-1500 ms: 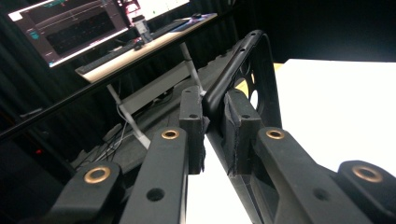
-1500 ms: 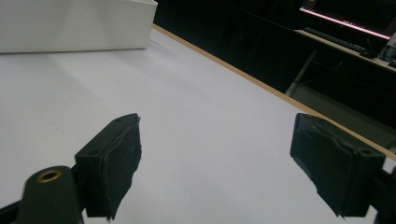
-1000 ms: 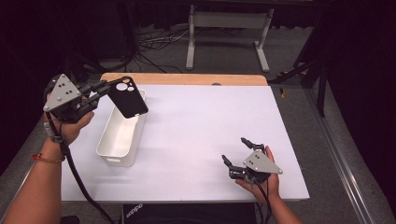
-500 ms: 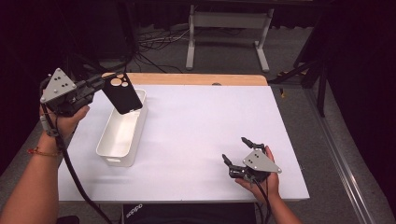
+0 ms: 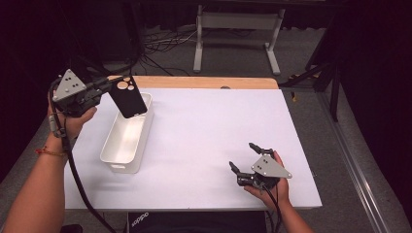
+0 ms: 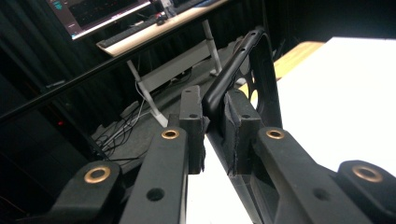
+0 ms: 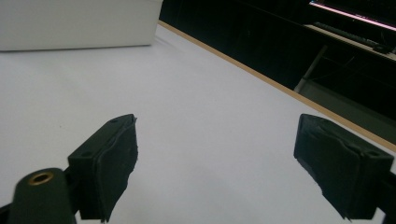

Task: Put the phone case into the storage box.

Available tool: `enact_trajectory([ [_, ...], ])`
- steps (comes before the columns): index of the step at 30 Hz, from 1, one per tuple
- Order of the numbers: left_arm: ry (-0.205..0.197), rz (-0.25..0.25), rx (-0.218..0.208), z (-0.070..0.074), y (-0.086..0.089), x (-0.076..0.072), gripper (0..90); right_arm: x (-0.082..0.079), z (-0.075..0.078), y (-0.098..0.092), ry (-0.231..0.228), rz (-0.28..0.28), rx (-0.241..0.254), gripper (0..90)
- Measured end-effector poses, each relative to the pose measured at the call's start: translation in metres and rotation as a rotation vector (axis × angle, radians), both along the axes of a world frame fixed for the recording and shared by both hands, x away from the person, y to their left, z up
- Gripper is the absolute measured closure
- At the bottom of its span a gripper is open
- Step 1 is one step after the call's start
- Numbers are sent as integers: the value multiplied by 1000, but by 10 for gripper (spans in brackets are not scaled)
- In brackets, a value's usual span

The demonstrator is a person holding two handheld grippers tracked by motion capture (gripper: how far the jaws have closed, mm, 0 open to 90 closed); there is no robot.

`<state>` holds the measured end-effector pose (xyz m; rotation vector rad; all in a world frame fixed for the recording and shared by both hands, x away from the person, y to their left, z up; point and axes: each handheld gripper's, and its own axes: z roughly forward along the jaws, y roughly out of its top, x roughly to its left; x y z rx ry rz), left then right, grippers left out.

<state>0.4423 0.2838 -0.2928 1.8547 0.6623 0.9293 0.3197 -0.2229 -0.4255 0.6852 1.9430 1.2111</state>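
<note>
on the white table [image 5: 204,136], a black phone case [image 5: 127,97] was gripped by the left gripper [image 5: 104,87] over the white bin [image 5: 127,138]; the right gripper [image 5: 244,161] was held open.

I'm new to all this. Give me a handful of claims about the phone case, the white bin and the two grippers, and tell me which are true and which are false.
1. The left gripper is shut on a black phone case. True.
2. The phone case lies flat on the bottom of the white bin. False: it is held up over the bin's far end.
3. The right gripper holds a second phone case. False: its jaws stand open with nothing between them.
4. The white bin sits on the left part of the white table. True.
5. The phone case has camera cutouts. True.
</note>
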Motion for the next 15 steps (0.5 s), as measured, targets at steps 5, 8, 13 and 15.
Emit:
enact_trajectory([
  [5,15,12,34,-7,-3,13,799,3,0,-1,22,-3,16,149],
  [8,23,12,41,-10,-4,18,799,5,1,-3,36,-1,39,149],
  [13,46,25,36,-18,-2,30,799,6,1,-2,42,-11,36,148],
  [15,50,36,24,-23,-1,37,799,7,0,-1,50,-8,31,149],
])
